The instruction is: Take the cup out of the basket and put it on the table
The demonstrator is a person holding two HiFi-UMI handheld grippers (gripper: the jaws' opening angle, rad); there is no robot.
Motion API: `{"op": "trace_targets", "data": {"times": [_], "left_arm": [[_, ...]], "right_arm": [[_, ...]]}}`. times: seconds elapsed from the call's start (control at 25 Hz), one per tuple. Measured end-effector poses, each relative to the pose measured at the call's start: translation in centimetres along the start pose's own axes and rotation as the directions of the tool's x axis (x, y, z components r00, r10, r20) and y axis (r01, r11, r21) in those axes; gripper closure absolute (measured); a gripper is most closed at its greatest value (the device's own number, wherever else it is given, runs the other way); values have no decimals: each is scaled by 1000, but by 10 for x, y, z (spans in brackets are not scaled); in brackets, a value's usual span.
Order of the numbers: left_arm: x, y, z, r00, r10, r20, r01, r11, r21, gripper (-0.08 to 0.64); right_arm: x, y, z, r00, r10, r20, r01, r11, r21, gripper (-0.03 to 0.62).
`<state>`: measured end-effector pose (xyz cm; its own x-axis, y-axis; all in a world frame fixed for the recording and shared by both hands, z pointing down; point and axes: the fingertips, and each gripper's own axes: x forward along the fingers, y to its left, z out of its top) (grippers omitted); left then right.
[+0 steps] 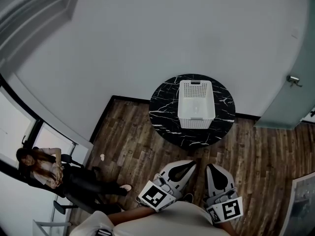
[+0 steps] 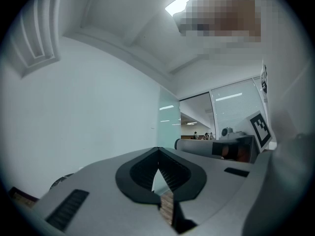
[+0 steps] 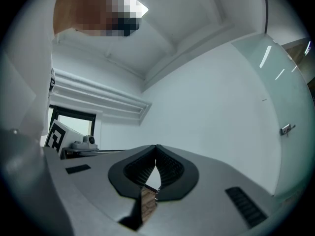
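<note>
Left tool, right tool clenched empty near body; basket centred on table, wood floor between

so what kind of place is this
Probably an office: a person seated beyond a glass partition, a frosted glass door with a lever handle, and a small round marble table holding a white basket.

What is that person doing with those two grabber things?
A person stands back from a round black table, holding a gripper in each hand. The left gripper and right gripper are both shut and empty, held close to the body and touching nothing. A white basket sits on the table. No cup can be made out from here, and the reach has not begun.
</note>
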<state>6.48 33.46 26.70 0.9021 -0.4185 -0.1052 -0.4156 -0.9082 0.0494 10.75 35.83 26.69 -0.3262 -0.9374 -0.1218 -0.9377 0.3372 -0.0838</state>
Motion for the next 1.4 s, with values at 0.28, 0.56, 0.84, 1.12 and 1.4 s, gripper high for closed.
{"op": "trace_targets", "data": {"times": [0.28, 0.56, 0.84, 1.12, 1.4], "left_arm": [[22, -26, -12, 1000, 11, -10, -11, 1000, 1, 555], [33, -32, -17, 999, 27, -24, -27, 1000, 3, 555], [38, -13, -21, 998, 55, -18, -55, 998, -6, 555], [55, 34, -18, 998, 59, 20, -59, 998, -13, 555], [72, 123, -14, 996, 84, 42, -83, 996, -27, 555]], "right_arm": [[-25, -29, -2, 1000, -13, 11, 12, 999, 31, 584], [-30, -40, -6, 1000, 6, 1, -6, 999, 32, 584], [-12, -46, -10, 1000, 21, -2, -21, 999, 42, 584], [36, -57, -20, 999, 31, -25, -31, 999, 17, 584], [128, -66, -32, 996, 63, -58, -63, 998, 4, 584]]}}
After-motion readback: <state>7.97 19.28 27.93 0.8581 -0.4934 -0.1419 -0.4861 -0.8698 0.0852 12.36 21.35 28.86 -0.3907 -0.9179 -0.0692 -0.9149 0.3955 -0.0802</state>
